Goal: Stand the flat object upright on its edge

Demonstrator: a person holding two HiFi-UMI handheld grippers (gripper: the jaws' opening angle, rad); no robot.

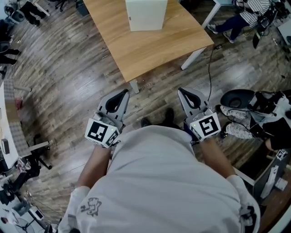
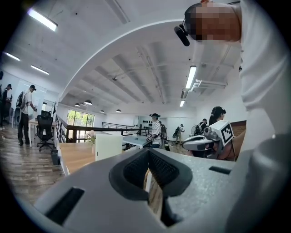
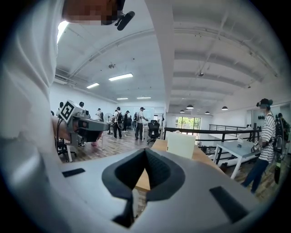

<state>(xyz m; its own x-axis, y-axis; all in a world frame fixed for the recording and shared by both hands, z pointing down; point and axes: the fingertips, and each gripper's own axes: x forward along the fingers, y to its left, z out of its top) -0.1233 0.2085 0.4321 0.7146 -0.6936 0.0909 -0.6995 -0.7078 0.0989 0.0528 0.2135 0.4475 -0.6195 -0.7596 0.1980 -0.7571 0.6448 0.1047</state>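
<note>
A white block (image 1: 145,13) stands on the light wooden table (image 1: 154,50) at the top of the head view, well beyond both grippers. It shows as a pale slab (image 2: 108,145) in the left gripper view and again as a white block (image 3: 180,144) in the right gripper view. My left gripper (image 1: 124,92) and right gripper (image 1: 180,90) hang side by side over the wood floor, short of the table's near corner. Both point toward the table. Each has its jaws shut with nothing between them, as the left gripper (image 2: 148,151) and right gripper (image 3: 145,150) show in their own views.
The table's white leg (image 1: 134,86) stands just ahead of the left gripper. A black cable (image 1: 210,68), a round black base (image 1: 237,98) and bags lie on the floor at right. Another white table (image 3: 236,150), an office chair (image 2: 44,129) and several standing people are farther off.
</note>
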